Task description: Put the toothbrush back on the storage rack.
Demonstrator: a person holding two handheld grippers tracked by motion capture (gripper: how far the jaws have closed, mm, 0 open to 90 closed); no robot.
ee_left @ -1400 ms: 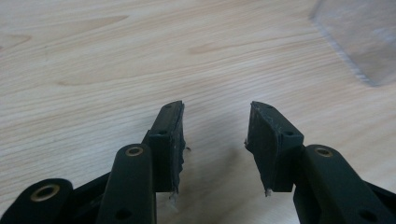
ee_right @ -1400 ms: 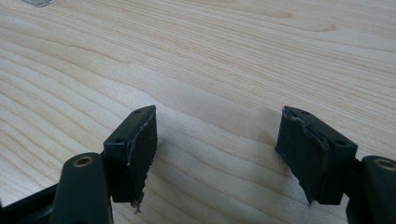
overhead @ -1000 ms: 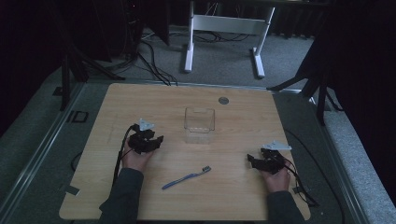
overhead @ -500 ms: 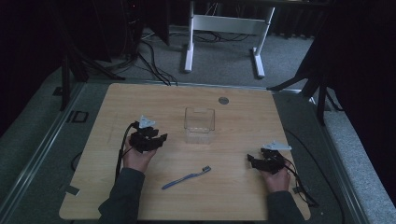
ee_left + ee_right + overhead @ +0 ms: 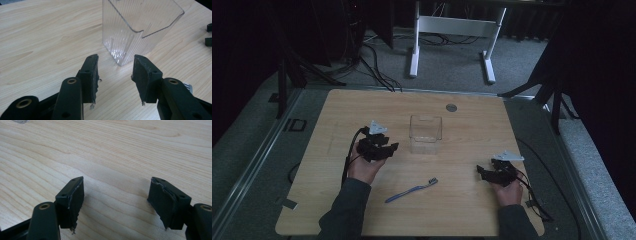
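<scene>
A clear ribbed plastic container (image 5: 426, 134) stands upright and empty at the middle of the wooden table (image 5: 362, 107). My left gripper (image 5: 391, 148) is just left of it, jaws open and aimed at it. In the left gripper view the container (image 5: 140, 30) rises right beyond the open left gripper (image 5: 115, 75), with nothing between the pads. A blue toothbrush (image 5: 412, 190) lies flat near the front, between the two hands. My right gripper (image 5: 481, 173) rests at the right front, pointing left. In the right gripper view it (image 5: 116, 195) is open over bare wood.
A small round grey disc (image 5: 451, 107) sits near the table's far edge. Cables trail from both grippers across the table. Beyond the table are a white stand frame (image 5: 452, 30) and dark tripod legs on grey carpet.
My left gripper has shifted a little to the right, closer to the clear container. The right gripper and the toothbrush have stayed put.
</scene>
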